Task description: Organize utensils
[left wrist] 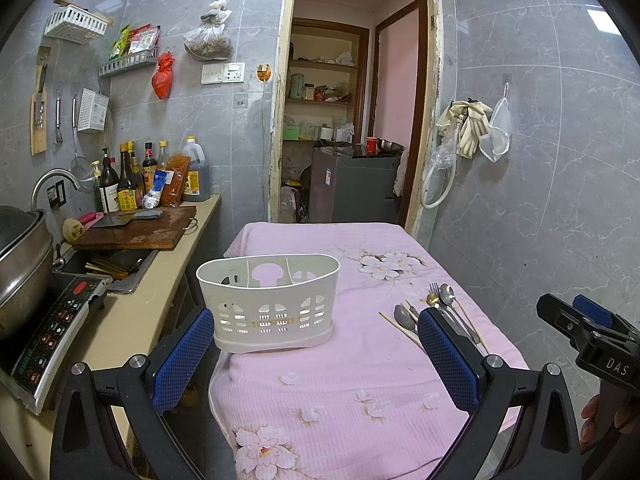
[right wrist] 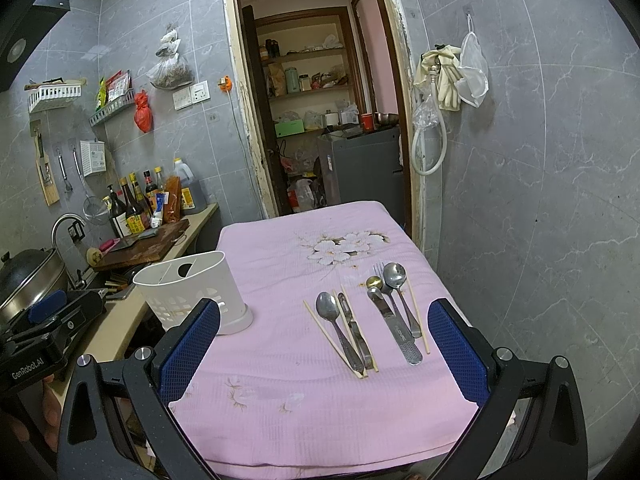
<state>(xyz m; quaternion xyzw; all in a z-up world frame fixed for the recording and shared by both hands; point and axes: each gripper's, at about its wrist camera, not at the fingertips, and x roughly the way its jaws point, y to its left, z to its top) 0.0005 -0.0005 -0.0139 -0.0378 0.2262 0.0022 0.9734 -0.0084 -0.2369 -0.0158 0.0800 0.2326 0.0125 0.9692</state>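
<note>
A white slotted utensil holder (left wrist: 270, 304) stands upright on the left of the pink floral cloth (left wrist: 340, 392); it also shows in the right wrist view (right wrist: 192, 292). Spoons, a knife, a fork and chopsticks (right wrist: 372, 316) lie flat on the cloth's right side, seen also in the left wrist view (left wrist: 436, 312). My left gripper (left wrist: 316, 344) is open and empty, just in front of the holder. My right gripper (right wrist: 324, 340) is open and empty, in front of the utensils. Each gripper shows at the edge of the other's view.
A counter (left wrist: 132, 320) runs along the left with an induction cooker (left wrist: 52, 336), a pot (left wrist: 20, 264), a sink, a cutting board (left wrist: 136, 232) and bottles. A doorway (left wrist: 352, 120) lies beyond the table. A tiled wall (left wrist: 560, 200) with hanging gloves stands at right.
</note>
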